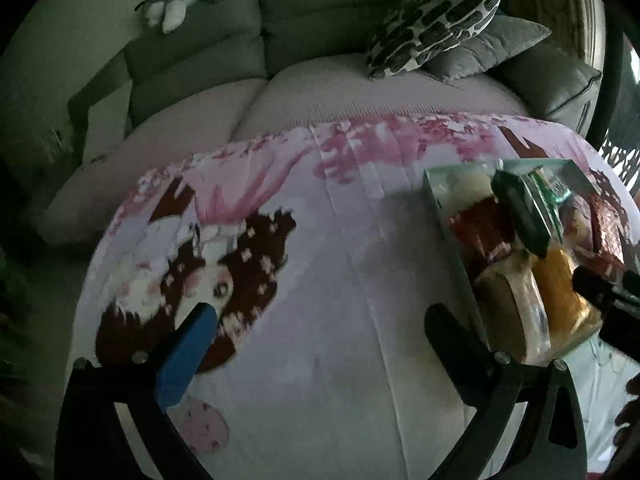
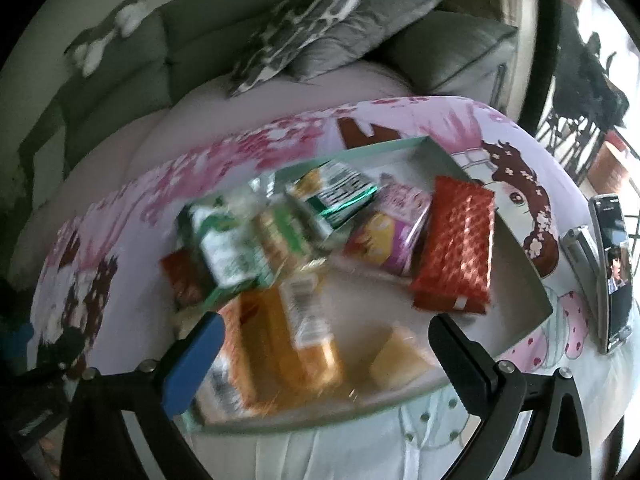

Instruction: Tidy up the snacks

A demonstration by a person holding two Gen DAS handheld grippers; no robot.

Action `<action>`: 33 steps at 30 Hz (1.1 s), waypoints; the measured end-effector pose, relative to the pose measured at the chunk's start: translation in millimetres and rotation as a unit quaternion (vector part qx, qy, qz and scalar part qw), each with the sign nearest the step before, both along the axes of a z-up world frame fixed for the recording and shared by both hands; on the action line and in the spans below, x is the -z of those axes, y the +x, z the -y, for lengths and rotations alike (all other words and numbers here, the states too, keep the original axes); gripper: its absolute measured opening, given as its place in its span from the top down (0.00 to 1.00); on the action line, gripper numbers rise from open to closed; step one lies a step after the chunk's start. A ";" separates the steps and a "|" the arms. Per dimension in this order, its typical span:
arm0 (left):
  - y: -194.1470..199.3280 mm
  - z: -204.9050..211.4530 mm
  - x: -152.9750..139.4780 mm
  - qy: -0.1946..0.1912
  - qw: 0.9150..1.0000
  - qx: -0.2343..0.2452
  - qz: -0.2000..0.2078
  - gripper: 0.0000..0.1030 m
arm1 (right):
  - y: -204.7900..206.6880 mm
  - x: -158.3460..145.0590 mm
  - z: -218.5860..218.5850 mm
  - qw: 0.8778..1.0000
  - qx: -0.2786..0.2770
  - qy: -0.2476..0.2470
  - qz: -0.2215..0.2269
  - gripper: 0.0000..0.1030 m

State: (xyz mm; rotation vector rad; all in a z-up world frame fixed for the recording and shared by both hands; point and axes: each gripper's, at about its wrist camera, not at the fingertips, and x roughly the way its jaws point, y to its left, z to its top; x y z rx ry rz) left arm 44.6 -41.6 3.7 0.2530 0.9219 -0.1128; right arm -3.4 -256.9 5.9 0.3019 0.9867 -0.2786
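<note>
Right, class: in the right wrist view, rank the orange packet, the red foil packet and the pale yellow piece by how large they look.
1. orange packet, though it lies nearer the camera and is blurred
2. red foil packet
3. pale yellow piece, plainly smallest

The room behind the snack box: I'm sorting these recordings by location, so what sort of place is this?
Most likely a home living room: a grey sofa with a patterned cushion, and a low table under a cartoon-print cloth holding the snack box.
</note>
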 end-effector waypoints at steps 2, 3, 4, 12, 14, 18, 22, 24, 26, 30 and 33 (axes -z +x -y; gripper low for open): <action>-6.6 -0.6 3.3 -0.007 1.000 0.001 -0.010 0.00 | -7.8 0.1 -11.6 1.000 -0.016 -0.008 -0.005 0.00; -10.6 0.4 4.6 -0.008 1.000 0.003 -0.010 0.00 | -10.9 0.7 -15.3 1.000 -0.021 -0.010 -0.008 0.00; -15.3 0.5 4.1 -0.012 1.000 0.003 -0.010 0.00 | -14.2 1.3 -18.7 1.000 -0.024 -0.011 -0.011 0.00; -31.9 -5.3 9.8 -0.001 0.999 -0.027 -0.035 0.00 | -35.9 3.8 -35.4 0.999 -0.036 -0.021 -0.020 0.00; -33.8 -6.0 10.4 -0.001 0.999 -0.027 -0.037 0.00 | -36.9 1.3 -34.4 0.999 -0.034 -0.022 -0.016 0.00; -33.9 -6.6 10.0 -0.002 0.999 -0.028 -0.038 0.00 | -36.2 1.3 -34.6 0.999 -0.035 -0.022 -0.017 0.00; -32.7 -7.2 11.7 -0.004 0.999 -0.028 -0.042 0.00 | -37.0 1.8 -35.5 0.999 -0.035 -0.022 -0.019 0.00; -31.9 -6.9 13.3 -0.003 0.999 -0.029 -0.045 0.00 | -36.7 2.7 -35.7 0.999 -0.036 -0.023 -0.020 0.00; -30.8 -6.8 14.8 -0.004 0.998 -0.028 -0.048 0.00 | -35.9 3.7 -36.4 0.999 -0.037 -0.023 -0.023 0.00; -28.4 -9.1 16.8 -0.012 0.998 -0.029 -0.054 0.00 | -35.3 4.1 -37.4 0.999 -0.037 -0.026 -0.022 0.00; -26.4 -9.9 18.6 -0.015 0.998 -0.031 -0.058 0.00 | -33.9 5.2 -38.4 0.999 -0.040 -0.026 -0.023 0.00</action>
